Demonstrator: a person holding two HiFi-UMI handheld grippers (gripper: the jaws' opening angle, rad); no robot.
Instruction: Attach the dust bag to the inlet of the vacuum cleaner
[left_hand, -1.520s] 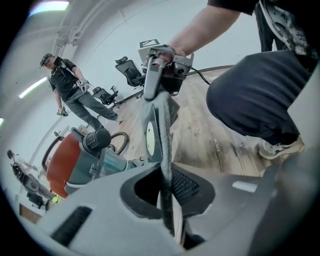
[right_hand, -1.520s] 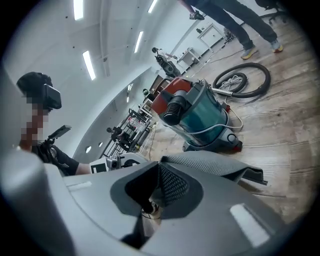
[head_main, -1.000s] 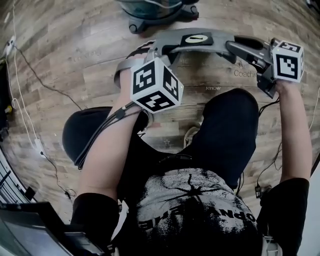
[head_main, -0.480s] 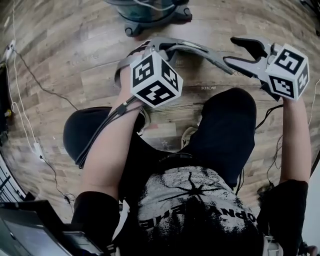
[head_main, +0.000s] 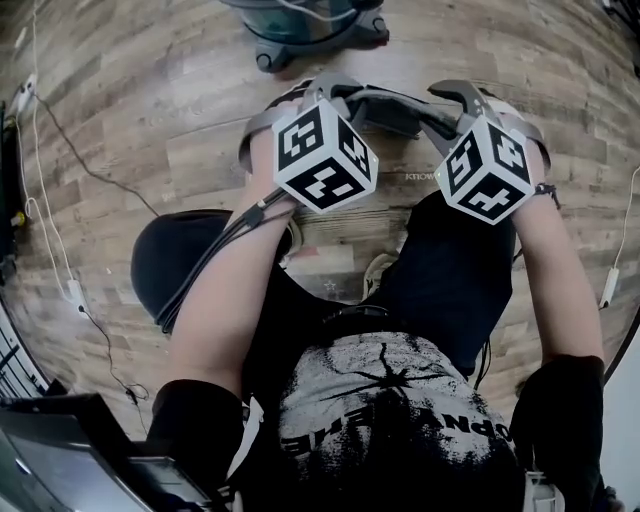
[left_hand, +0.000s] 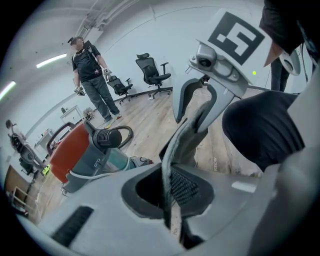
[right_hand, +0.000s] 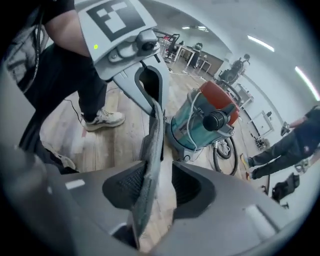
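**Dust bag.** The dust bag (right_hand: 152, 145) is a flat grey sheet held edge-on above the seated person's knees, spanning the two grippers. The vacuum cleaner (head_main: 300, 25), teal with a red top, stands on the wood floor (head_main: 130, 120) at the far side, well apart from the bag.

**Writing.** I read small white print on the floor just left of the right marker cube (head_main: 485, 170) as roughly "KNOW". I cannot read the mark on the vacuum's grey head.

**Change.** One second ago the bag faced up, showing a black collar with an oval opening. Half a second ago the right gripper stood off to the right, fingers wide and clear of the bag. It has now come in over the bag's right part, and its cube has rolled over.

**Fingers.**
- Left gripper (left_hand: 170, 190): fingers closed on the bag's thin edge, pads pressing both faces.
- Right gripper (right_hand: 157, 187): fingers partly apart and just been closing. The bag stands between them against one pad, with a gap to the other, so it is not clamped.
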